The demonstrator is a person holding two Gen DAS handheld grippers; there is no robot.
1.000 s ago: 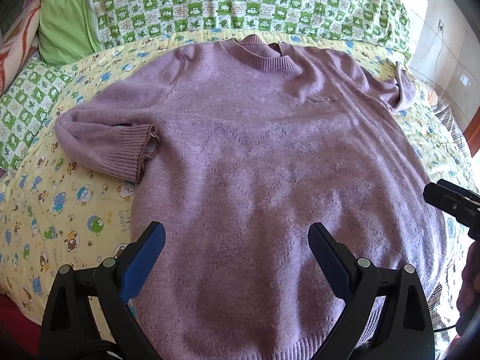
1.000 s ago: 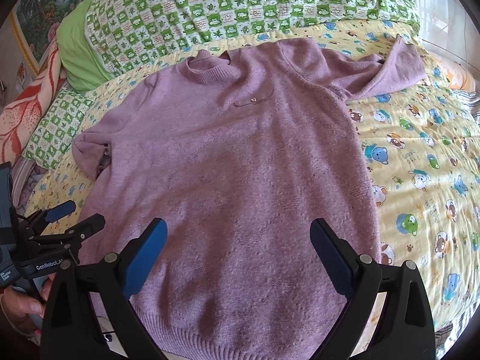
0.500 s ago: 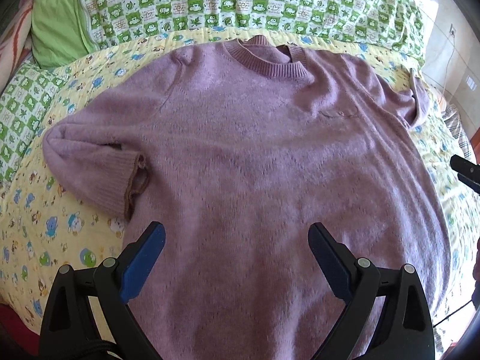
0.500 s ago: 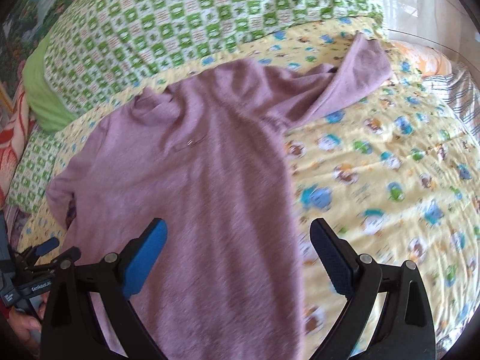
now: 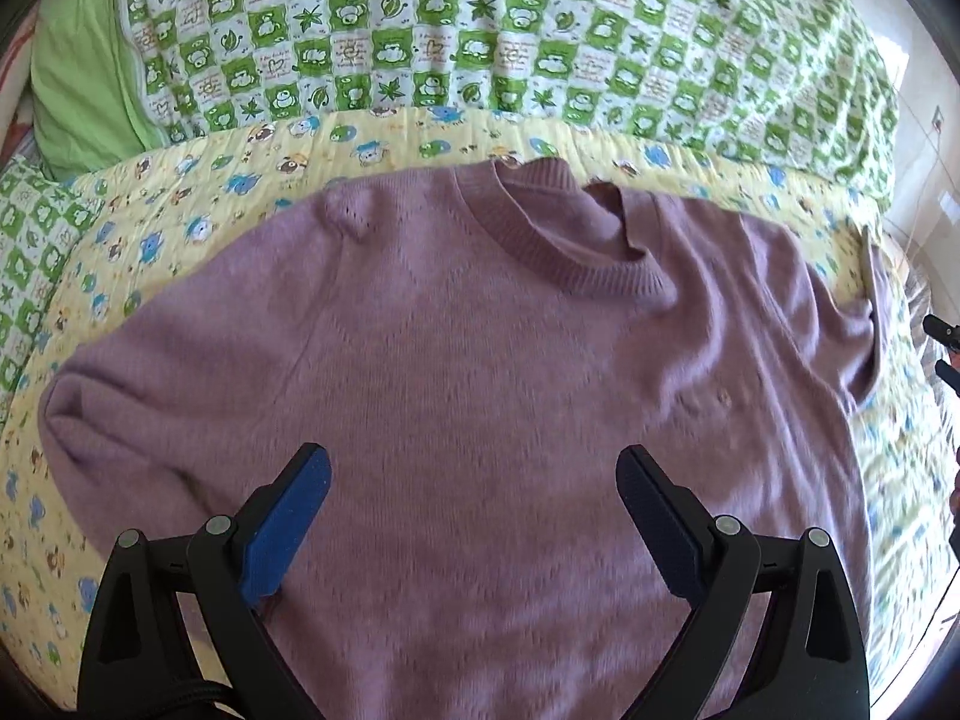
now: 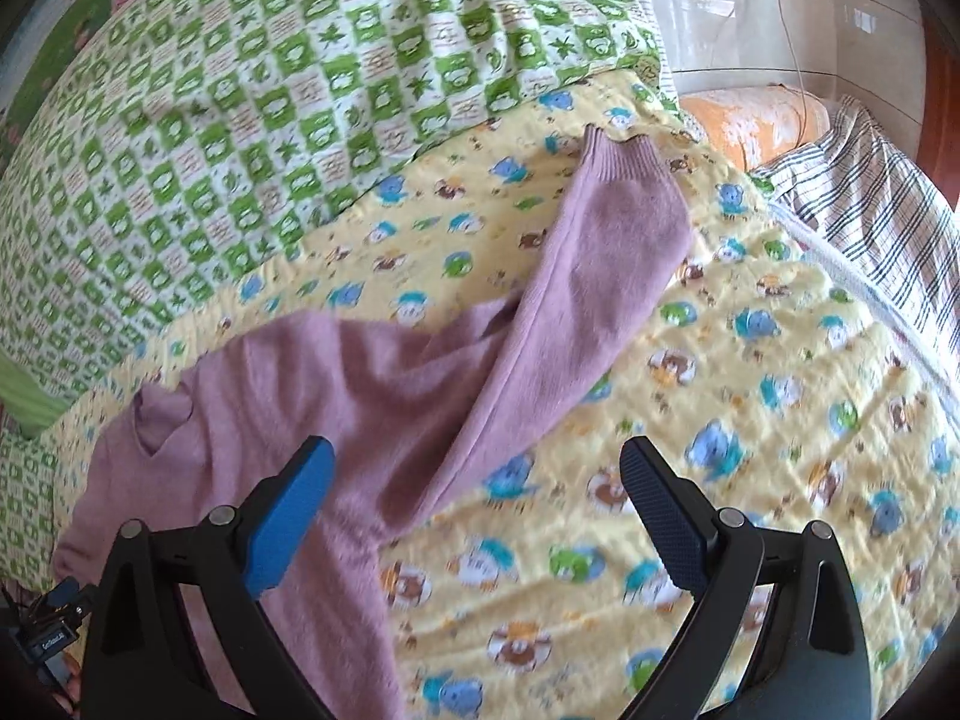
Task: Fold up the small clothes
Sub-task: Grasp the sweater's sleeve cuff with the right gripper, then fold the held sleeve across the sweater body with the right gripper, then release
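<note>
On the yellow cartoon-print quilt (image 5: 198, 204) a purple sweater (image 5: 480, 372) is lying flat, front side up, collar toward the green checkered blanket (image 5: 480, 30). Above its chest the left gripper (image 5: 474, 486) is hovering, jaws wide apart and holding nothing. Over the right sleeve (image 6: 588, 300) the right gripper (image 6: 477, 480) is hanging, also spread wide and gripping nothing.

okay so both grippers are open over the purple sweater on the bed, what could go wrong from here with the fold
1. The right sleeve lies stretched away from the body; the open right gripper straddles its lower edge and may pinch the yellow quilt too.
2. The left sleeve is doubled under itself, so folding it in as is could leave a lump.
3. The open left gripper hangs over the middle of the sweater, where there is no edge; closing there would likely bunch the knit.
</note>
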